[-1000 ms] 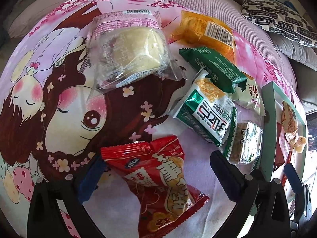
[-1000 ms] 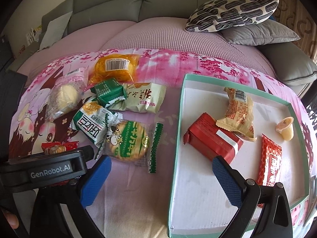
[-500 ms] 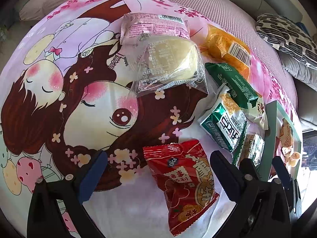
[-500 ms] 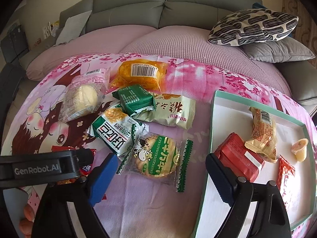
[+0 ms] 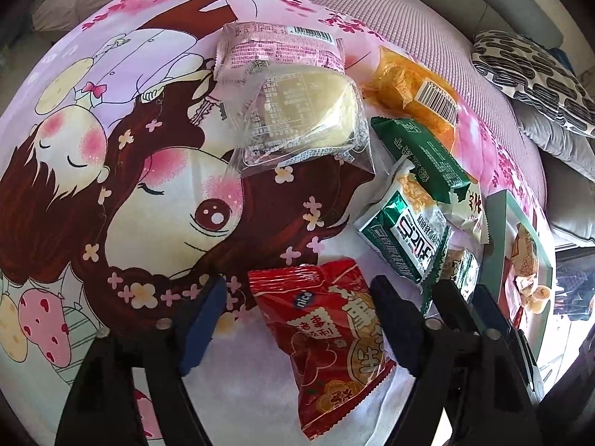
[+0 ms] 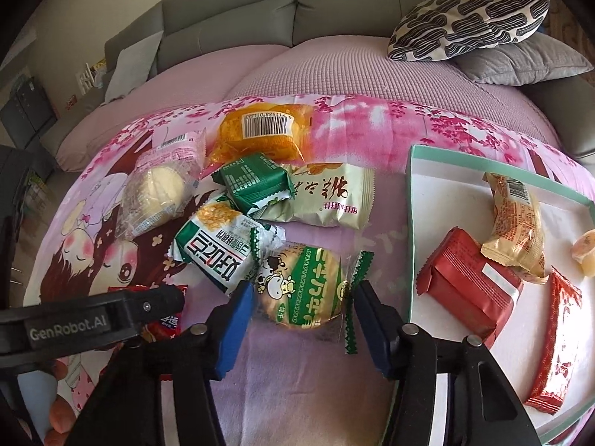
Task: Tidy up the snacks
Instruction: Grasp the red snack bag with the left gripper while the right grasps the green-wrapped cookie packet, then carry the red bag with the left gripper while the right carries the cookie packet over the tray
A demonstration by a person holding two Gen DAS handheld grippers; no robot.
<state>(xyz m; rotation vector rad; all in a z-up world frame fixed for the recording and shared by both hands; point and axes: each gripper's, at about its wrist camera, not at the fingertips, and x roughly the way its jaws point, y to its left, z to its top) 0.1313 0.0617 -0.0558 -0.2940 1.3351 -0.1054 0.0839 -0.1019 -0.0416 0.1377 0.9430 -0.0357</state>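
L tool (image 5: 297,308): spread wide, fingers either side of red snack pack (image 5: 327,334); nothing pinched yet.
R tool (image 6: 301,312): spread, straddling round cookie pack (image 6: 301,290); pads close to the wrapper, contact can't be told.
Red snack pack: lies flat on printed blanket (image 5: 130,186), nearest the L tool. Looks light, puffy foil pillow, slick & crinkly. Prob best taken across the middle of the body; crimped ends likely slip.
Round cookie pack: clear/green wrapper w/ zigzag ends, on blanket just left of tray (image 6: 411,223). Light; cookie inside prob brittle, so gentle squeeze across the disc's sides, not the loose film ends.
Loose pile: green-white pack (image 6: 215,249), dark green pack (image 6: 256,182), cream pack (image 6: 327,197), orange pack (image 6: 260,133), clear bun pack (image 6: 156,193) w/ a pink pack (image 5: 279,52) tucked under it at the far end; several overlap, so lifting one may drag a neighbour.
Tray contents: red box-like pack (image 6: 468,290), beige pack (image 6: 517,223) leaning on it, slim red bar (image 6: 554,342), small jelly cup (image 6: 585,252) at right edge. Near-left part of the tray bare.
Progress: est. under halfway, more snacks out than in.
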